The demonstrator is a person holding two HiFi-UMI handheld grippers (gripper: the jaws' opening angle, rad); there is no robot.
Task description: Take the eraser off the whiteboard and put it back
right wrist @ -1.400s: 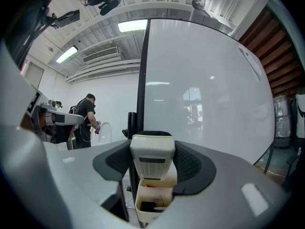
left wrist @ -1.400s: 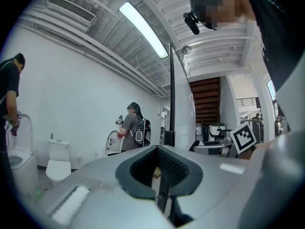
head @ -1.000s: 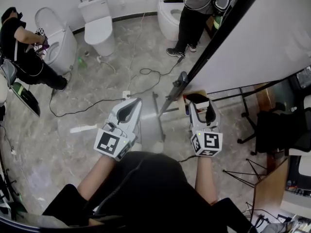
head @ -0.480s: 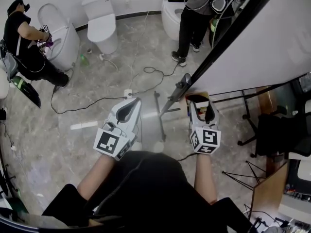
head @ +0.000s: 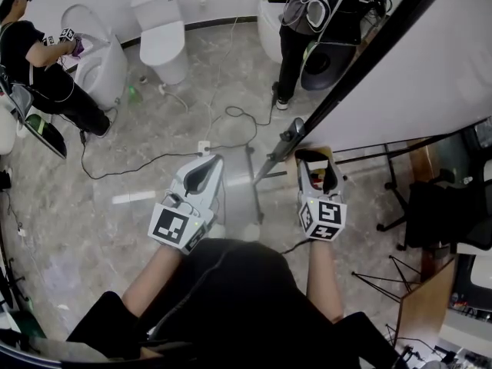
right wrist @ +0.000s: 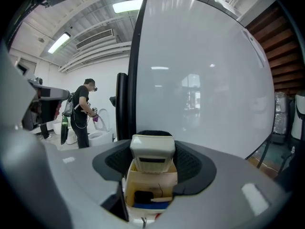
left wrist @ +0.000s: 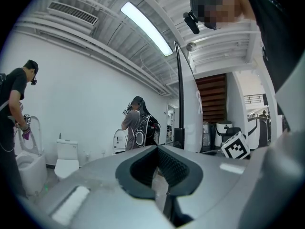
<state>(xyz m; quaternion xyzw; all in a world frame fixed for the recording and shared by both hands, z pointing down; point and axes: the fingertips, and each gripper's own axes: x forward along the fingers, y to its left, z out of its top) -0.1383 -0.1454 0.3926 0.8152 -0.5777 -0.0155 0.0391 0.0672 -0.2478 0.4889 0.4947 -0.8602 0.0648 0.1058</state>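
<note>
My right gripper [right wrist: 152, 136] is shut on the eraser [right wrist: 152, 154], a cream-white block with a dark slot on its end. The eraser hangs just above an open cardboard box [right wrist: 151, 187] that holds a dark marker and something blue. In the head view the right gripper [head: 317, 157] is over that box [head: 294, 162], at the foot of the whiteboard [head: 430, 60]. The whiteboard [right wrist: 200, 80] fills the right gripper view, its black frame post to the left. My left gripper [head: 214, 159] is off to the left, level and shut, with nothing between its fingers [left wrist: 167, 163].
The whiteboard's stand legs [head: 250, 191] spread over the marble floor. A cable [head: 154, 160] trails across it. Toilets [head: 157, 37] line the far wall, with one person [head: 46, 75] at the left and another person [head: 307, 14] at the back. A black chair [head: 446, 206] stands at the right.
My right gripper has sunk a little with the eraser, closer to the box. The left gripper has stayed where it was. The person at the back has shifted.
</note>
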